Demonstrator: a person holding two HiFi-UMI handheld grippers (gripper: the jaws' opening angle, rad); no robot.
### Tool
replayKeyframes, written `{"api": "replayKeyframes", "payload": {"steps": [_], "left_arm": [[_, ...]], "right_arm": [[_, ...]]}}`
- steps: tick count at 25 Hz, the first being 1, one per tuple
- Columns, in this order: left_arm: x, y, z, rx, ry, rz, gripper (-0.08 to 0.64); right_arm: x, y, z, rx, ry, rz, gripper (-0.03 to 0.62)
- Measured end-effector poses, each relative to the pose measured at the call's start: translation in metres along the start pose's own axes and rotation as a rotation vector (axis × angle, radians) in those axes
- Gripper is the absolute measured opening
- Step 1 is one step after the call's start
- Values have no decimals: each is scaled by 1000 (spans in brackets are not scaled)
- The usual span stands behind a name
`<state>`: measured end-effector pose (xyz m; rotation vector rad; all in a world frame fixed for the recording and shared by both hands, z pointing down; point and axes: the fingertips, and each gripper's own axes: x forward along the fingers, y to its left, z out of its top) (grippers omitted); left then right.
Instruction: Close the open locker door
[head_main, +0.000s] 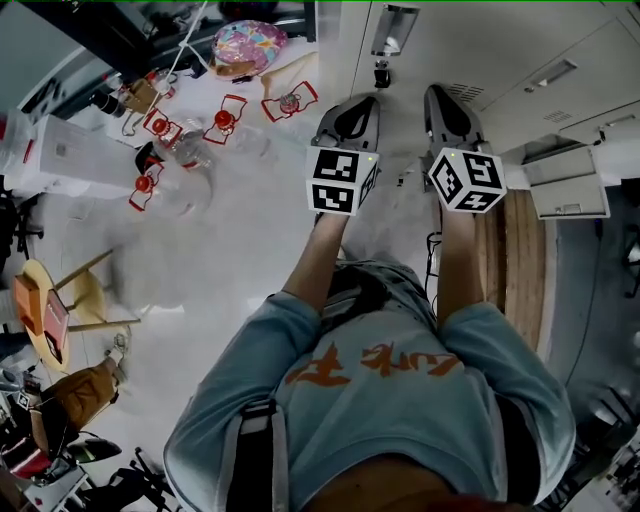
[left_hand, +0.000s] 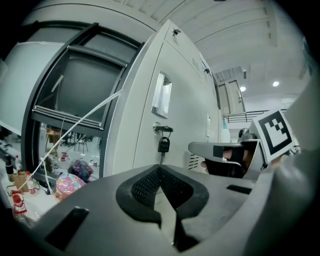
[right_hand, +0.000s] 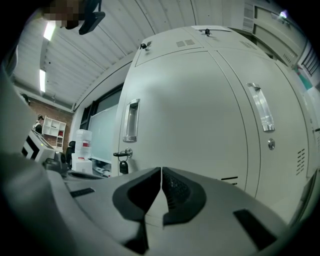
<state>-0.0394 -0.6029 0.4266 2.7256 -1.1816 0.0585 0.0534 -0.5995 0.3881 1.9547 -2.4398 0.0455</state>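
White lockers (head_main: 480, 50) fill the top right of the head view. Both grippers are held out towards them, side by side and not touching them. My left gripper (head_main: 347, 118) is shut and holds nothing; it faces a door with a recessed handle (left_hand: 161, 95) and a key (left_hand: 163, 141) hanging in the lock. My right gripper (head_main: 452, 112) is shut and empty too. It looks at two doors that appear flush, one with a handle (right_hand: 131, 120) and key (right_hand: 123, 161), the other with a handle (right_hand: 261, 107). A pale panel (head_main: 565, 185) juts from the locker row at the right, perhaps an open door.
A white table (head_main: 120, 130) at the upper left carries red-framed items and a colourful ball (head_main: 248, 45). A wooden stool (head_main: 70, 300) stands at the left. Wooden boards (head_main: 522, 270) lie by the person's right arm. A dark window (left_hand: 75, 85) borders the lockers' left side.
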Motion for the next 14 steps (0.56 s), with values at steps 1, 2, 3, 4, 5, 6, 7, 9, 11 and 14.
{"api": "replayKeyframes", "payload": {"steps": [1,2,3,4,5,6,7,9,11,14], "left_arm": [[0,1,-2,-2,2,1,21],[0,2,-3,-5,4,3,21],[0,3,-4,-9,6,5,21],[-1,4,-4,-12,7,7,21],[-2,5,-4,-15,7,10,21],[-3,6,-4,-18,7,12,21],[-3,7,-4,-19,6,14,21],[-5,8,-7,-20,10,16,21],[-6,9,-11,-19,17,20,21],[-8,13,-16,-16,20,33,21]], "right_arm": [[1,0,0,-3,2,0,31],[2,1,0,-5,4,-1,31],[3,1,0,-6,6,-1,31],[4,1,0,-6,7,-1,31],[4,2,0,-7,9,0,31],[5,4,0,-9,9,2,31],[5,5,1,-10,10,4,31],[7,8,1,-14,10,9,31],[8,10,-1,-18,12,12,31],[8,13,-4,-23,18,18,31]]}}
